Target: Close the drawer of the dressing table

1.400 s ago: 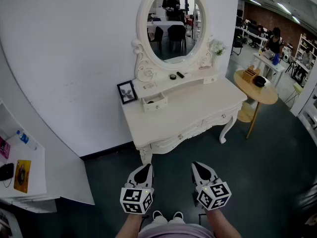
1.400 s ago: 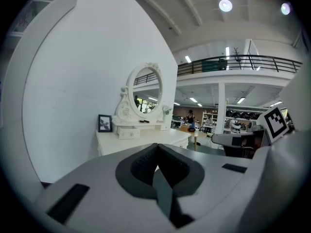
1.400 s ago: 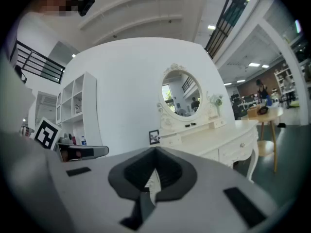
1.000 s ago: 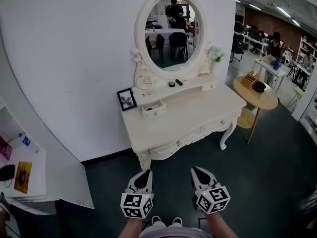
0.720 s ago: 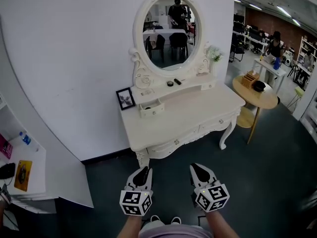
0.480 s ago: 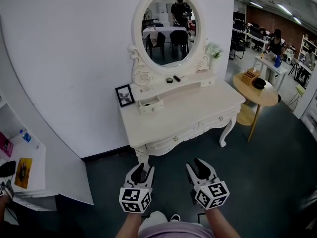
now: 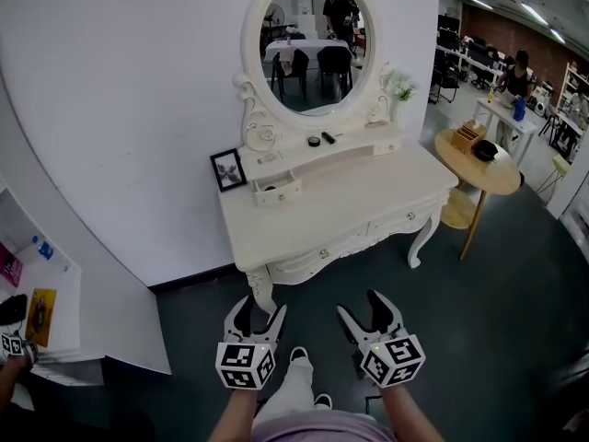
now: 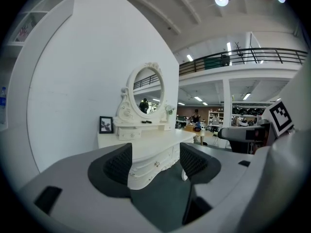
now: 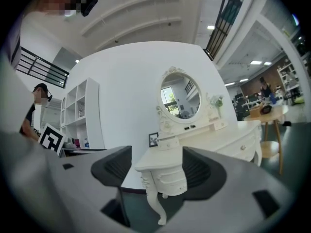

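The white dressing table (image 7: pixel 340 212) with an oval mirror stands against the wall ahead. On its raised back shelf, the small left drawer (image 7: pixel 276 188) is pulled out a little. My left gripper (image 7: pixel 259 308) and right gripper (image 7: pixel 362 307) hover side by side over the dark floor, short of the table's front edge. Both have just been opening and now stand open with nothing between the jaws. The left gripper view looks through the left gripper (image 8: pixel 155 161) at the table (image 8: pixel 146 142). Beyond the right gripper (image 9: pixel 158 166) I see the table's corner and the drawer (image 9: pixel 168 143).
A framed picture (image 7: pixel 225 168) leans on the wall beside the drawer. A round wooden side table (image 7: pixel 479 162) stands to the right. White shelving (image 7: pixel 55 316) with small items juts in at the left, a person's hand (image 7: pixel 13 350) beside it. My leg and shoes (image 7: pixel 296 376) are below.
Both grippers' jaws went from shut to spread wide. The table has drawn slightly nearer in the head view, and one foot has stepped forward between the grippers.
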`<state>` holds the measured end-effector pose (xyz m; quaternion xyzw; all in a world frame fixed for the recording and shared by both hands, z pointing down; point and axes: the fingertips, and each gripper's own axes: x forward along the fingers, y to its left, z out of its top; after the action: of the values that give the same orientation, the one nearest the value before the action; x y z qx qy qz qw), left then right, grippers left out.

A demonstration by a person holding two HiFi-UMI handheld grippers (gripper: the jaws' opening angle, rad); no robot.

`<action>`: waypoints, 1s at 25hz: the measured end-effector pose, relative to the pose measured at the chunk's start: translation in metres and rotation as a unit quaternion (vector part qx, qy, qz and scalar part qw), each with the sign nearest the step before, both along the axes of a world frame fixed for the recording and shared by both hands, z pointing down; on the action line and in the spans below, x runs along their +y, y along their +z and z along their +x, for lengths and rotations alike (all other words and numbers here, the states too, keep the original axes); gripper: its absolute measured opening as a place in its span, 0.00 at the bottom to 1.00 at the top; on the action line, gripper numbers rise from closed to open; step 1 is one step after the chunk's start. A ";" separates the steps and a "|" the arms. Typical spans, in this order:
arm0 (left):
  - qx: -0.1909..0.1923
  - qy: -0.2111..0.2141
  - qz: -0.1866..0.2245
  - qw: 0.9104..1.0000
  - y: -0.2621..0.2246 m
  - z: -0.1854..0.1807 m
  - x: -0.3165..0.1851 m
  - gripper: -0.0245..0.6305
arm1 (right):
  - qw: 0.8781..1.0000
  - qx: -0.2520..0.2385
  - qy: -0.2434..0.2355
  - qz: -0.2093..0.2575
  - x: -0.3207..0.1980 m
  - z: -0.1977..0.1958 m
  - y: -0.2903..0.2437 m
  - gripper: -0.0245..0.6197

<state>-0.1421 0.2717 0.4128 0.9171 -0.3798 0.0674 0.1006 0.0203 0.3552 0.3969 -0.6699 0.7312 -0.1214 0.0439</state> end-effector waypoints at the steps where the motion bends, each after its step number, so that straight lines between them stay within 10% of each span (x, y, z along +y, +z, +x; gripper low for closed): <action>1: 0.001 -0.001 -0.001 1.000 0.001 0.002 -0.006 0.49 | 1.000 -0.001 0.000 -0.002 -0.005 0.003 0.002 0.54; 25: 0.005 -0.017 -0.015 1.000 0.019 0.059 -0.265 0.49 | 0.999 0.021 -0.001 -0.027 -0.255 0.073 0.014 0.56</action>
<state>-0.0831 0.0065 0.4321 0.9094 -0.3935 0.0664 0.1173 0.0928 0.1000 0.4108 -0.6723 0.7291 -0.1272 0.0109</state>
